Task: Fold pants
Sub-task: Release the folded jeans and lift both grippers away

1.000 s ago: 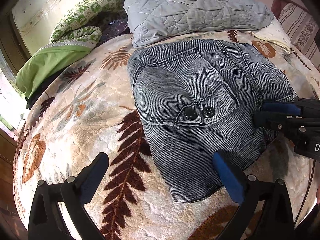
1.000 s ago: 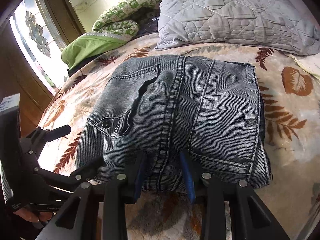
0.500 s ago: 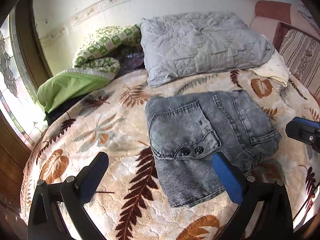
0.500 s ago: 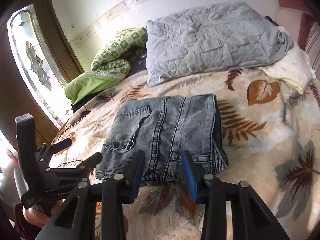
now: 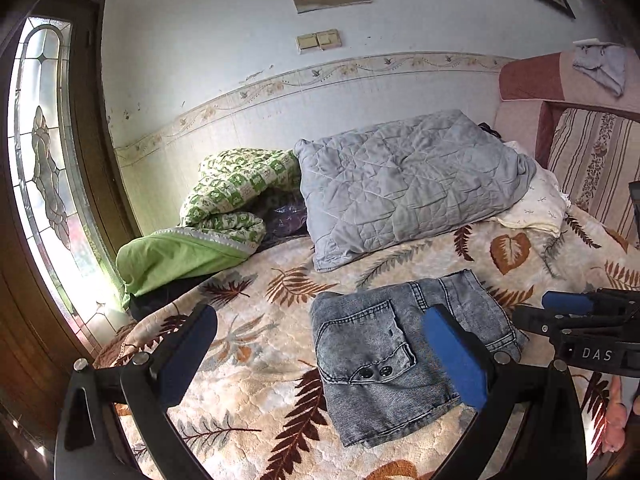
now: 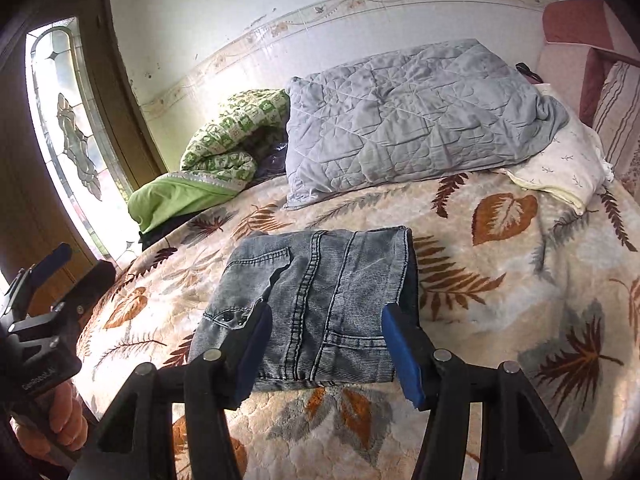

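The grey denim pants lie folded into a compact rectangle on the leaf-patterned blanket, pocket with two buttons facing up. My left gripper hovers above and in front of them, jaws wide open and empty. From the right wrist the pants lie just beyond my right gripper. Its jaws are opening, with nothing between the pads. The right gripper also shows at the right edge of the left wrist view. The left gripper appears at the left edge of the right wrist view.
A grey quilted pillow and a green patterned quilt lie at the back of the bed by the wall. A cream pillow sits at the back right. A glazed wooden door stands left, a striped headboard right.
Both grippers have drawn back and risen away from the folded pants, tilting up so the wall comes into view. The right gripper's jaws have widened. The pants stay put.
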`<state>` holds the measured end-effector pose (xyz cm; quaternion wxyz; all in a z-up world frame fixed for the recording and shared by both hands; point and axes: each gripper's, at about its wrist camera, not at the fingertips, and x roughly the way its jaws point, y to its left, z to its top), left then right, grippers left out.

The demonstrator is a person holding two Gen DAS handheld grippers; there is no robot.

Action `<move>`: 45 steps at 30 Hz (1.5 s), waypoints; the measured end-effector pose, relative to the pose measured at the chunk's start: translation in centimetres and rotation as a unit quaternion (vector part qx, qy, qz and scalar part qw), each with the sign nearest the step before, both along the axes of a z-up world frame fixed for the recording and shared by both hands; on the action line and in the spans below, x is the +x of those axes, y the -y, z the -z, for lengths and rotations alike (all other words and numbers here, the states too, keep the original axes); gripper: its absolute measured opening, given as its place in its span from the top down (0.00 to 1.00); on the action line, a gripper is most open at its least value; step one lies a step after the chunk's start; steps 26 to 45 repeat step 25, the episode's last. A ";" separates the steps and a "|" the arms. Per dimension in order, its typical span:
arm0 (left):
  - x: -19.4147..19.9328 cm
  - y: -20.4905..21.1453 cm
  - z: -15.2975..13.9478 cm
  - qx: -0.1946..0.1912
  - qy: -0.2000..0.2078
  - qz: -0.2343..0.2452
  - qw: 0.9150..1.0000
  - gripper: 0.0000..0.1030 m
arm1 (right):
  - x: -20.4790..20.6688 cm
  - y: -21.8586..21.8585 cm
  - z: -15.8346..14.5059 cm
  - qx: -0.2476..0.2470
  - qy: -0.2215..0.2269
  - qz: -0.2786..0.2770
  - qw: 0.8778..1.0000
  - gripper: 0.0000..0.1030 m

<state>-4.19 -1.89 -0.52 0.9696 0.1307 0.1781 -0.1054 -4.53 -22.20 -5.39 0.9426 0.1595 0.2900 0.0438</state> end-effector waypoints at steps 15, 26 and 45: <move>-0.4 -0.2 -0.3 -0.027 -0.029 0.028 0.999 0.00 | 0.6 -1.2 0.5 -0.010 -0.010 -0.015 1.000 0.41; -1.5 0.1 -0.6 -0.027 0.005 0.046 0.999 0.00 | 0.4 -0.8 0.4 0.000 -0.006 -0.010 1.000 0.41; -1.5 0.1 -0.6 -0.027 0.005 0.046 0.999 0.00 | 0.4 -0.8 0.4 0.000 -0.006 -0.010 1.000 0.41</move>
